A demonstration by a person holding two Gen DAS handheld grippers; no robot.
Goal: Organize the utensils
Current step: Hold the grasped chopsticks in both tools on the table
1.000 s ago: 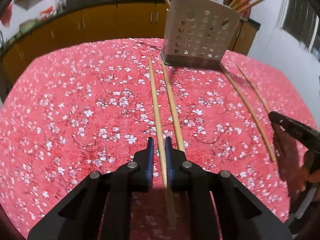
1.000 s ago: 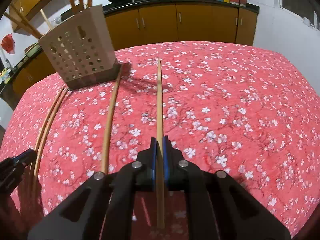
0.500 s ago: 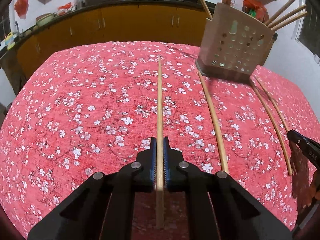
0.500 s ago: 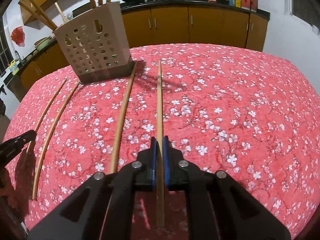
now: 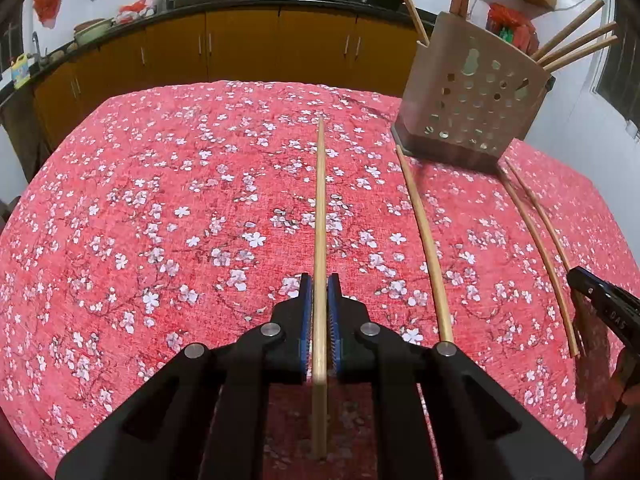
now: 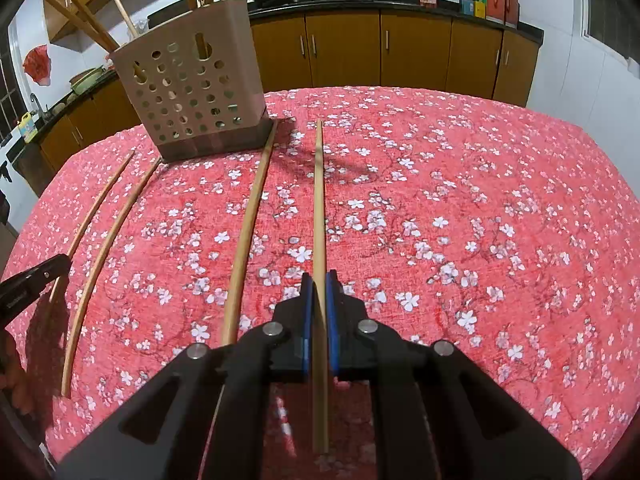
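Left wrist: holder [image 5: 472,96] beyond loose chopsticks [image 5: 426,240]

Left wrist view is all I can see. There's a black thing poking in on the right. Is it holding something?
Observer: Yes. That's the right gripper, and it's shut on a chopstick.
Operator: Which way does the stick point?
Observer: Toward the cabinets, with its tip just right of the holder.
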